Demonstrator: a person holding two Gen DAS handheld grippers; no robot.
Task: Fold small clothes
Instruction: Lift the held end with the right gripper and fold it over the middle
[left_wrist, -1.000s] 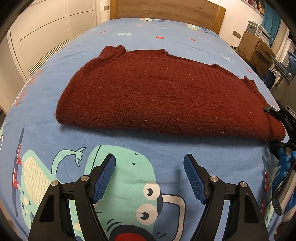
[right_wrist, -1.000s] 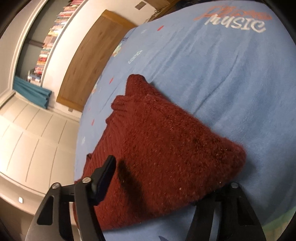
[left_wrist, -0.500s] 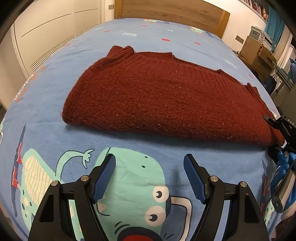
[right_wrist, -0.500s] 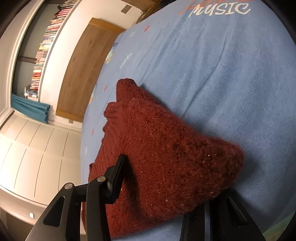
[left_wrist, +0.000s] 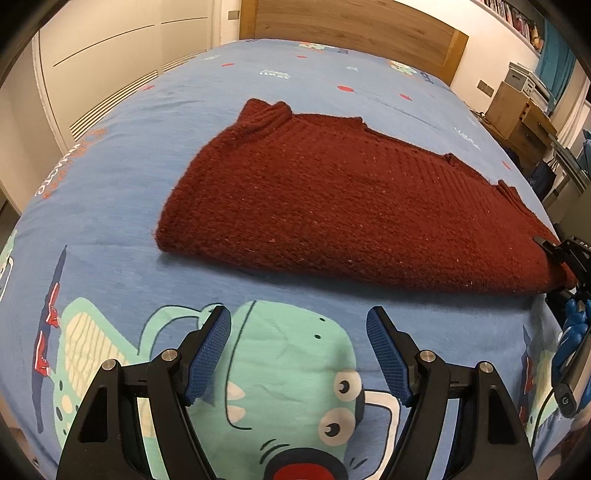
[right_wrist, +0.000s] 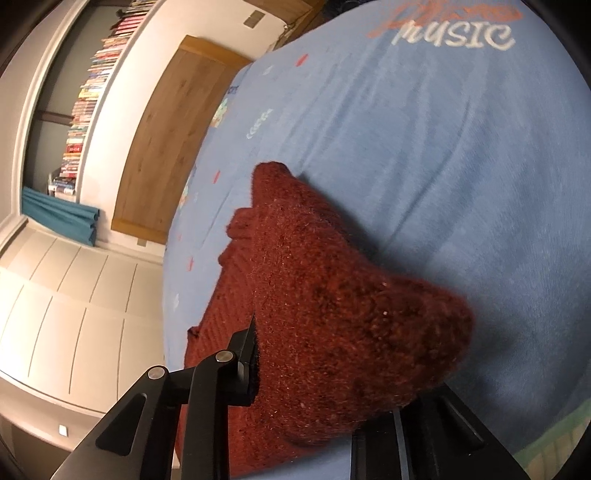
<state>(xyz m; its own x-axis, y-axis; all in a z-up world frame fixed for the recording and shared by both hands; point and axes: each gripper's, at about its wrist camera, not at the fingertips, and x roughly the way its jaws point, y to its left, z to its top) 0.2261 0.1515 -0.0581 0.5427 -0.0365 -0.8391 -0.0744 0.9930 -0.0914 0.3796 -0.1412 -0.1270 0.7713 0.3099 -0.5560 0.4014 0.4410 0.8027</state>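
Observation:
A dark red knitted sweater (left_wrist: 343, 206) lies folded on the blue bedsheet (left_wrist: 110, 206). My left gripper (left_wrist: 299, 350) is open and empty, hovering over the sheet's cartoon print, a short way in front of the sweater's near fold. My right gripper (right_wrist: 325, 373) is shut on the sweater's right corner (right_wrist: 340, 332), which bunches thickly between the fingers; it also shows at the right edge of the left wrist view (left_wrist: 565, 258). The lower finger is mostly hidden under the knit.
A wooden headboard (left_wrist: 354, 33) stands at the far end of the bed. White wardrobe doors (left_wrist: 110, 48) line the left side. A wooden cabinet (left_wrist: 521, 118) stands to the right. The bed's right edge is by the right gripper.
My right gripper closed on the sweater's corner, from wide open to pinching the knit. The left gripper drew back and swung left, so the sweater sits farther and more to the right.

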